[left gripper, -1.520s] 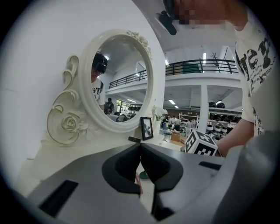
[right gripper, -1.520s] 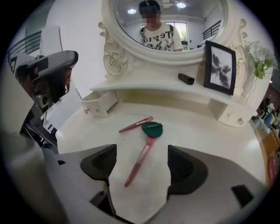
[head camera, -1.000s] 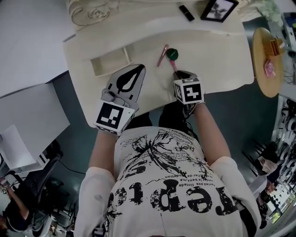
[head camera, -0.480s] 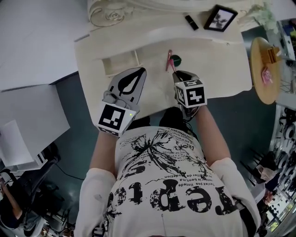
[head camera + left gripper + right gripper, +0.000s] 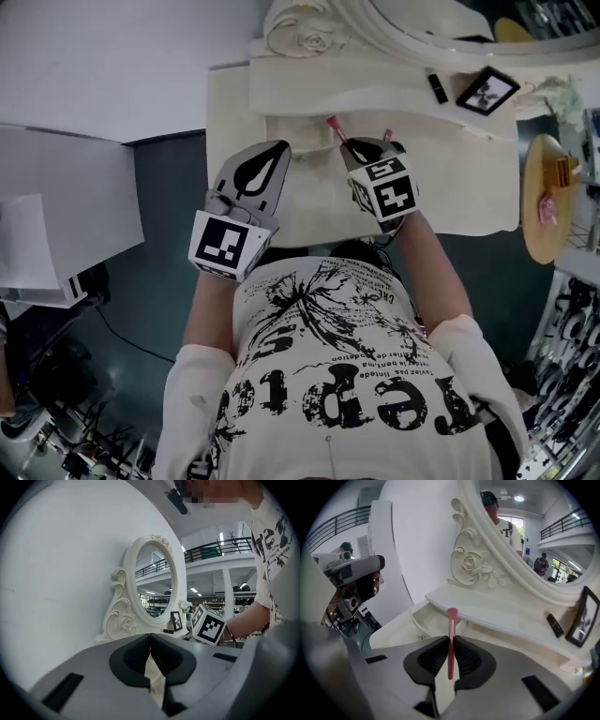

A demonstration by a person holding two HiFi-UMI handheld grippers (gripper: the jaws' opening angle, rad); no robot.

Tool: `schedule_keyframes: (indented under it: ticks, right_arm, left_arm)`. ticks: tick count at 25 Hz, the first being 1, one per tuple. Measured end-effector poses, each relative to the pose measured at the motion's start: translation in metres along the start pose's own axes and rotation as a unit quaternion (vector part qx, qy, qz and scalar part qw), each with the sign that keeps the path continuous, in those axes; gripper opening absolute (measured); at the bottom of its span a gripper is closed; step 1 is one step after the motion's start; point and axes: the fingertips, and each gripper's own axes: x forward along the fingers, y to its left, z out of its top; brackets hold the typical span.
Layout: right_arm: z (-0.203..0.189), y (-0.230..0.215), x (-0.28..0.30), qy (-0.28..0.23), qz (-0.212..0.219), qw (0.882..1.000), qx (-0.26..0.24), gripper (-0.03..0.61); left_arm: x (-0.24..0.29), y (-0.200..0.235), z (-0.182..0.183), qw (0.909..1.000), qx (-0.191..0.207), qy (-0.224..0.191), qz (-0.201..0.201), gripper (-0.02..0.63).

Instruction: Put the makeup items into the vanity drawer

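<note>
Now right claw [image 5: 451, 641] tilted down, clamped on pink stick [image 5: 452, 620] — left claw [image 5: 150, 639] near level, closed, empty.

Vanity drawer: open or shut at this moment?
Open: the drawer stands pulled out from the vanity front, its inside visible from above.

Left grey two-jaw gripper [image 5: 277, 150]: held out near level, jaws together, nothing between them. Right grey two-jaw gripper [image 5: 359, 153]: tilted downward, jaws clamped on a slim pink stick [image 5: 451, 620]. Left forearm [image 5: 202, 309] and right forearm [image 5: 431, 272] extended forward, side by side.
</note>
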Motion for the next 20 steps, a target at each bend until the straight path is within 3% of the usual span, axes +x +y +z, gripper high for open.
schedule_keyframes:
  ticks: [6, 14, 20]
  right_arm:
    - [0.032, 0.035, 0.031, 0.016, 0.059, 0.994, -0.089, 0.061]
    - [0.044, 0.065, 0.057, 0.048, 0.128, 0.979, -0.154, 0.061]
    - [0.047, 0.069, 0.067, 0.054, 0.142, 0.973, -0.173, 0.061]
  left_arm:
    - [-0.029, 0.035, -0.005, 0.9982, -0.013, 0.003, 0.058, 0.014]
    - [-0.051, 0.053, -0.01, 0.9929, -0.03, 0.011, 0.115, 0.014]
    - [-0.057, 0.058, -0.017, 0.9902, -0.04, 0.014, 0.133, 0.014]
